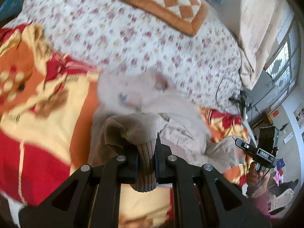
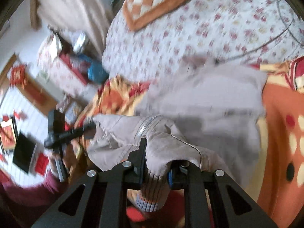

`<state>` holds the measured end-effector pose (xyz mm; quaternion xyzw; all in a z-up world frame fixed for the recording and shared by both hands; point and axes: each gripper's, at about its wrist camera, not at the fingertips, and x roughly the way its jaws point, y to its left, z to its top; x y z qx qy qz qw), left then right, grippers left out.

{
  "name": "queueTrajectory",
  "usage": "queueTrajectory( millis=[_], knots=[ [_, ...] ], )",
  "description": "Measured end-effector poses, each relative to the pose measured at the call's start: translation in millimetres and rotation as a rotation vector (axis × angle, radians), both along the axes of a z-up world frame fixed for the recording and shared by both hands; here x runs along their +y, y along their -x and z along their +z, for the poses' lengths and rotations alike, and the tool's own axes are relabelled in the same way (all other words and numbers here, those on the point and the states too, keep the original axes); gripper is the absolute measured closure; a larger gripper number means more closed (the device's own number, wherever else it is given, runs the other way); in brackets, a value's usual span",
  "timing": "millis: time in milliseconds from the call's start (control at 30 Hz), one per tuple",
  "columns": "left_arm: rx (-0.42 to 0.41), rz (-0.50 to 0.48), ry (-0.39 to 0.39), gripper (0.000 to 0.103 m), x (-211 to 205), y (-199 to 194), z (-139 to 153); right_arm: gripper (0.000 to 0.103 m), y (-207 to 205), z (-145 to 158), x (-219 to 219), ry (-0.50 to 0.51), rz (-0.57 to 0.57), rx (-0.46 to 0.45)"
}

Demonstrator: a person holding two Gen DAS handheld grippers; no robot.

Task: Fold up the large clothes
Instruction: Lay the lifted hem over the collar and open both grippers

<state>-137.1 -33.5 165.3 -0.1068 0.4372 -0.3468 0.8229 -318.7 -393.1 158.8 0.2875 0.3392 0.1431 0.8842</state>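
The left gripper (image 1: 146,157) and the right gripper (image 2: 155,163) are each pinching a ribbed cuff of the beige jacket (image 1: 152,102) above the bed (image 1: 133,43), so both should be keeping level and taut.

Home bedroom: bed (image 1: 152,43) under floral sheet, red-orange blanket (image 1: 43,117), checkered cushion (image 1: 167,1), beige curtain (image 1: 260,30), barred window (image 1: 285,64), cluttered tiled floor (image 2: 20,102).
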Motion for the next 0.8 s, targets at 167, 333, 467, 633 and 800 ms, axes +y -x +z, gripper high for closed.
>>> queueTrajectory(
  millis=[167, 333, 467, 633, 800],
  knots=[
    [0.009, 0.009, 0.003, 0.094, -45.9, -54.9, 5.5, 0.087, -46.6, 13.9, -48.2, -0.018, -0.149, -0.020],
    [0.018, 0.039, -0.069, 0.094, -84.9, -107.3, -10.1, 0.088, -112.6, -1.6, -79.3, 0.015, -0.224, 0.066],
    [0.060, 0.085, -0.091, 0.094, -102.7, -150.9, -35.4, 0.088, -153.1, -28.2, -100.3, -0.002, -0.257, 0.116],
    [0.093, 0.101, -0.080, 0.081, -113.9, -186.3, -66.3, 0.085, -194.9, -67.9, -127.0, -0.069, -0.302, 0.169],
    [0.095, 0.137, -0.054, 0.021, -92.8, -193.3, -63.7, 0.057, -186.7, -64.3, -137.2, -0.006, -0.364, 0.182]
  ],
)
